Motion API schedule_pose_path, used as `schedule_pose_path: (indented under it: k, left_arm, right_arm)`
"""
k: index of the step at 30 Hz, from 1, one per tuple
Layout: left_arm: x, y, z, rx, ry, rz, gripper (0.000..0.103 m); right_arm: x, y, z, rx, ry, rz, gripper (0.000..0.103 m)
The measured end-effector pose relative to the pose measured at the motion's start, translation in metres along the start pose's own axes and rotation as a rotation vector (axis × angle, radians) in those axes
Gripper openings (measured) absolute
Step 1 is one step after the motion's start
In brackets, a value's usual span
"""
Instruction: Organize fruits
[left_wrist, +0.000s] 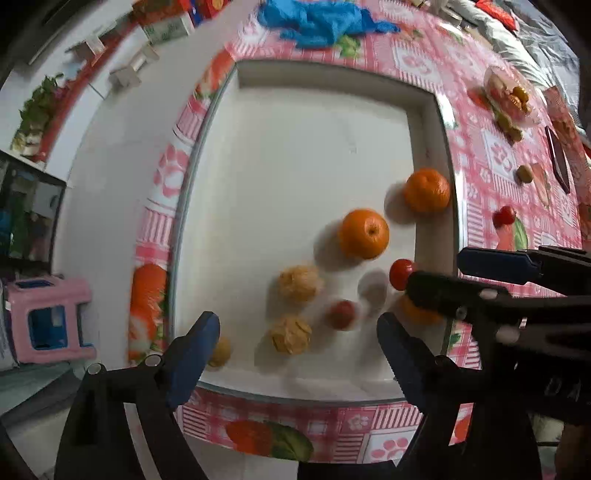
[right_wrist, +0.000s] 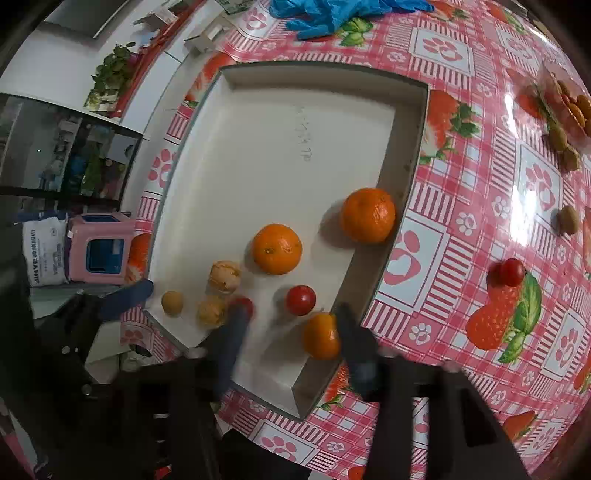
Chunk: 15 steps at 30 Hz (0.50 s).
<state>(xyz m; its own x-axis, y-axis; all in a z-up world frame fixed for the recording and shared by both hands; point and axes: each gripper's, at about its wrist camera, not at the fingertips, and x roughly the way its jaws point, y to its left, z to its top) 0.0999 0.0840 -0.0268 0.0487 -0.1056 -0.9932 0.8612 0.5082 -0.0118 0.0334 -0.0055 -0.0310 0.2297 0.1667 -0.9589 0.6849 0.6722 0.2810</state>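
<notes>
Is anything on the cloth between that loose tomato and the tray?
Nothing visible lies on the cloth between the tomato and the tray. Only the tray's own raised wall has to be cleared.

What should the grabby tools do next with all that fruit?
Probably lift the right tool away and reach for the small red tomato lying out on the pink checked tablecloth. Both tools stand open and hold nothing, and the white square tray already has oranges, tomatoes and husked fruits inside.
</notes>
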Motion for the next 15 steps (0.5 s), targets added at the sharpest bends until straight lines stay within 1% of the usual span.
schedule_pose_path:
  k: [1, 3, 5, 6, 7, 8, 9, 11, 15]
  left_arm:
    - [0.001, -0.002, 0.001, 0.003, 0.010, -0.004, 0.088]
    - [0.005, -0.004, 0.002, 0.002, 0.046, -0.025, 0.088]
    - [0.007, -0.007, 0.004, -0.005, 0.062, -0.031, 0.088]
    - [0.007, -0.009, 0.005, -0.007, 0.062, -0.034, 0.088]
    - [0.007, -0.010, 0.005, -0.008, 0.062, -0.035, 0.100]
    - [0.007, -0.013, 0.006, -0.008, 0.059, -0.031, 0.103]
    - [0.005, -0.016, 0.006, -0.005, 0.050, -0.025, 0.103]
    - [0.003, -0.022, 0.007, 0.014, 0.049, -0.004, 0.103]
    - [-0.004, -0.032, 0.009, 0.042, 0.036, 0.019, 0.103]
  right_arm:
    - [-0.001, 0.000, 0.000, -0.001, -0.002, 0.001, 0.064]
    - [-0.004, 0.000, 0.001, 0.002, -0.008, 0.002, 0.071]
    - [-0.009, -0.003, -0.001, 0.004, -0.017, 0.007, 0.080]
    - [-0.012, -0.004, -0.001, 0.005, -0.023, 0.001, 0.081]
    - [-0.014, -0.005, -0.001, 0.005, -0.026, -0.010, 0.083]
    - [-0.016, -0.007, -0.002, 0.006, -0.030, -0.022, 0.088]
    - [-0.019, -0.010, -0.003, 0.009, -0.040, -0.040, 0.095]
    - [-0.026, -0.015, -0.007, 0.012, -0.066, -0.064, 0.103]
    - [-0.043, -0.031, -0.014, 0.033, -0.097, -0.097, 0.103]
